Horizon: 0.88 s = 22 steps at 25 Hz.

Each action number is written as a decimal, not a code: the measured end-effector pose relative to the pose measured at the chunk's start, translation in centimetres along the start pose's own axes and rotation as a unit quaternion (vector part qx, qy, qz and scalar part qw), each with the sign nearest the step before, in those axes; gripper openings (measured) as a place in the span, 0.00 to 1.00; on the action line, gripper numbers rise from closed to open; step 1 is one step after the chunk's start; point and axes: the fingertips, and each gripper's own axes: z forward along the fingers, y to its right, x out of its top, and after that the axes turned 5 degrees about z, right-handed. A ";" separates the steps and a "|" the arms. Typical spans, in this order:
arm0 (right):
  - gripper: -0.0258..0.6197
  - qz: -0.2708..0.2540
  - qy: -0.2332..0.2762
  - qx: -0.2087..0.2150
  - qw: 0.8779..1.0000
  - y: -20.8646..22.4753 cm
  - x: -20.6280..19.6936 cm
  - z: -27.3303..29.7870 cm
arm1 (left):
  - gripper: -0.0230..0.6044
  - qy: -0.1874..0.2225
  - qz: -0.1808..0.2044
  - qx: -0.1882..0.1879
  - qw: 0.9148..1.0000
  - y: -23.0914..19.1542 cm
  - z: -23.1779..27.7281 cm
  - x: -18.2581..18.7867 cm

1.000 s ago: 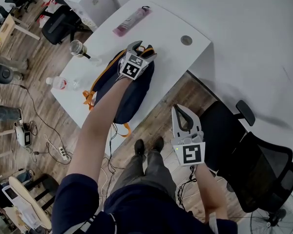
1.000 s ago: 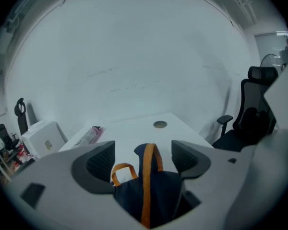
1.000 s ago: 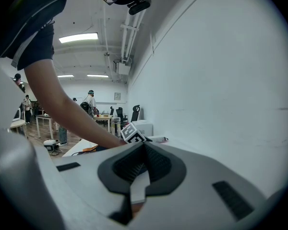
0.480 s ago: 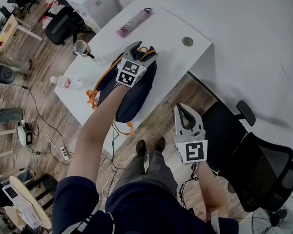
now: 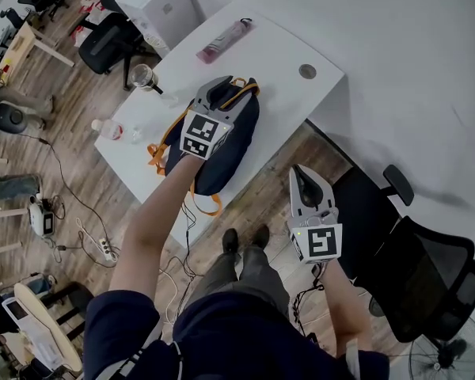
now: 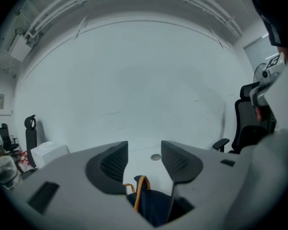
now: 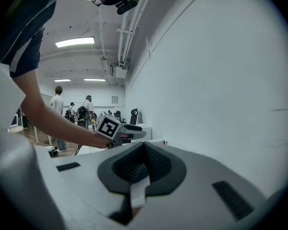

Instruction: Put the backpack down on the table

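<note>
A dark navy backpack [image 5: 222,145] with orange straps lies on the white table [image 5: 277,42], its lower end over the near edge. My left gripper [image 5: 228,95] hovers above the top of the backpack, apart from it. Its jaws have just been closing and stand open with nothing between them. In the left gripper view the left gripper [image 6: 144,153] looks over the backpack [image 6: 153,207] and its orange handle loop [image 6: 142,183] below. My right gripper [image 5: 305,182] hangs shut off the table's near right side, empty; the right gripper [image 7: 144,147] shows its jaws meeting.
On the table stand a pink bottle [image 5: 226,39], a glass jar [image 5: 142,76] and a plastic bottle [image 5: 111,129], plus a cable grommet [image 5: 307,71]. A black office chair [image 5: 416,271] stands at the right. A white box [image 5: 162,6] and another chair [image 5: 111,42] are beyond the table.
My left gripper has risen off the top of the backpack toward the camera, and the backpack stays lying on the table. The right gripper has hardly moved.
</note>
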 end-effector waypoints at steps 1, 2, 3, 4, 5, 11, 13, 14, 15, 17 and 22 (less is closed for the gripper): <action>0.04 0.003 0.001 -0.002 1.000 0.0 0.1 -0.2 | 0.38 0.006 0.002 0.000 1.000 0.2 -0.7 0.7; 0.04 0.005 0.002 -0.004 1.000 -0.1 0.2 -0.3 | 0.35 0.013 0.004 0.000 1.000 0.4 -1.3 1.3; 0.04 0.006 0.003 -0.005 1.000 -0.1 0.4 -0.4 | 0.33 0.019 0.004 0.002 1.000 0.4 -2.0 1.9; 0.04 0.005 0.005 -0.005 1.000 -0.3 0.7 -0.4 | 0.30 0.024 0.002 0.004 1.000 0.4 -2.7 2.4; 0.04 0.005 0.007 -0.003 1.000 -0.4 1.0 -0.5 | 0.27 0.030 0.000 0.007 1.000 0.4 -3.5 2.9; 0.04 0.006 0.020 -0.007 1.000 -1.3 2.2 -1.3 | 0.08 0.056 0.003 0.024 0.998 0.9 -7.7 5.7; 0.04 0.006 0.022 -0.009 1.000 -1.7 2.5 -1.6 | 0.04 0.063 0.002 0.025 0.998 1.2 -9.2 6.5; 0.04 0.007 0.024 -0.010 1.000 -1.9 2.7 -1.9 | 0.04 0.066 0.000 0.027 0.997 1.2 -10.0 7.0; 0.04 0.007 0.025 -0.011 1.000 -2.2 2.9 -2.1 | 0.04 0.069 -0.003 0.030 0.997 1.3 -10.9 7.5; 0.04 0.009 0.030 -0.013 0.999 -2.6 3.4 -2.6 | 0.04 0.075 -0.006 0.036 0.997 1.5 -12.7 8.4; 0.04 0.009 0.042 -0.015 0.999 -3.6 4.3 -4.0 | 0.04 0.081 -0.003 0.050 0.995 2.4 -17.2 10.3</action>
